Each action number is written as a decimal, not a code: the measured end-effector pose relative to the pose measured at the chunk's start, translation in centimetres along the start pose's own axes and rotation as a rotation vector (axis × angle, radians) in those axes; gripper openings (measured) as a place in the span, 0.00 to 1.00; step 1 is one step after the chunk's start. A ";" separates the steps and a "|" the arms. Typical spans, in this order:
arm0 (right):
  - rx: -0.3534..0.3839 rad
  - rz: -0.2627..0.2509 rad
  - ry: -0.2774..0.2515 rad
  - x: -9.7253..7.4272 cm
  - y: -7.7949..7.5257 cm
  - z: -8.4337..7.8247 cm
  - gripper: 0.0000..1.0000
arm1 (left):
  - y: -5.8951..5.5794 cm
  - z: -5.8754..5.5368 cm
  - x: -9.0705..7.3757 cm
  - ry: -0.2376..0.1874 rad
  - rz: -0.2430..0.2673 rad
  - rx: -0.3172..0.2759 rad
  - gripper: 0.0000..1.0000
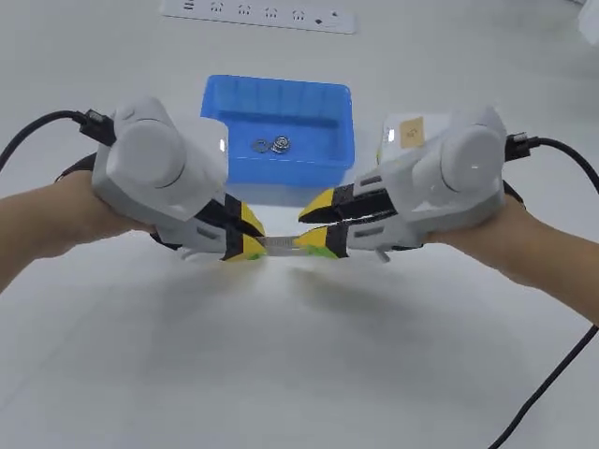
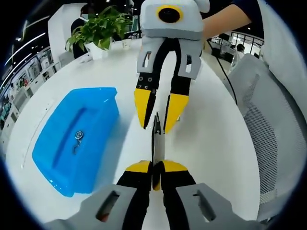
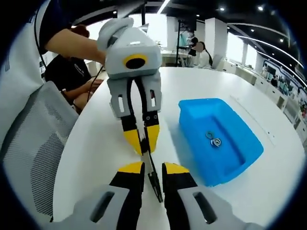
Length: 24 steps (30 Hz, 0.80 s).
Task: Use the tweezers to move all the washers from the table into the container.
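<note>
My left gripper (image 1: 251, 234) is shut on the handle end of the metal tweezers (image 1: 280, 245), which point right, just above the white table. My right gripper (image 1: 314, 227) faces it, open, with its yellow jaws on either side of the tweezers' tip end. In the left gripper view the tweezers (image 2: 156, 139) run from my shut left gripper (image 2: 157, 166) up between the jaws of the right gripper (image 2: 159, 112). Behind both stands the blue container (image 1: 225, 103) with a few washers (image 1: 272, 145) in it. The washers (image 3: 213, 139) lie near the middle of the container (image 3: 240, 158).
A white power strip (image 1: 262, 14) lies at the table's far edge. A small white box with a tan label (image 1: 408, 134) stands right of the container. A mesh chair (image 2: 268, 124) and a potted plant (image 2: 103, 26) are beside the table, and people sit beyond it.
</note>
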State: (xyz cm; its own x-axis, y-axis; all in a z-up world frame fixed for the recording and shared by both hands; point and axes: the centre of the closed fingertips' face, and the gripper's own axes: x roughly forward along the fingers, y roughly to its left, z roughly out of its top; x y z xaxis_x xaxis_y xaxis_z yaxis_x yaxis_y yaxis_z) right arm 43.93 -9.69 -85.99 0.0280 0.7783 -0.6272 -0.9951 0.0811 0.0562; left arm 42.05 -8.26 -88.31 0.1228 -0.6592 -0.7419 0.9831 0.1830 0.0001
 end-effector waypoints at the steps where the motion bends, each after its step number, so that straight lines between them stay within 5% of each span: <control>1: 0.007 0.003 0.004 0.0 0.0 -0.1 0.16 | -0.1 0.0 0.0 0.004 0.001 0.012 0.11; 6: 0.118 0.092 0.041 0.8 0.9 -1.4 0.16 | 0.0 0.4 0.0 -0.012 0.020 0.066 0.11; 9: 0.106 0.076 0.074 1.1 0.9 -2.2 0.16 | 0.0 0.5 0.0 -0.012 0.016 0.085 0.11; 10: 0.124 0.080 0.076 1.1 0.9 -2.4 0.16 | 0.1 0.9 -0.1 -0.021 0.024 0.137 0.11; 14: 0.237 0.112 0.062 1.1 1.5 -2.2 0.16 | -0.4 0.8 -0.1 -0.001 0.010 0.169 0.11; 16: 0.231 0.111 0.064 1.0 1.4 -2.2 0.14 | -0.3 0.8 0.0 0.003 0.009 0.172 0.11; 19: 0.112 0.104 0.093 0.9 1.6 -2.2 0.12 | -0.2 0.5 0.1 0.010 0.002 0.136 0.11; 24: 0.003 0.088 0.098 0.9 1.8 -2.2 0.11 | -0.2 0.4 0.1 -0.002 -0.006 0.019 0.11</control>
State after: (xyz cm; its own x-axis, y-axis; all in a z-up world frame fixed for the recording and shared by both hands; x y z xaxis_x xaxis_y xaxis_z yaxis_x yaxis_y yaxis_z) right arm 42.00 -10.16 -88.16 -0.0685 0.7179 -0.6927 -0.9930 0.0175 0.1164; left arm 41.96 -8.68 -88.09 0.1169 -0.6616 -0.7407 0.9862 0.1653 0.0080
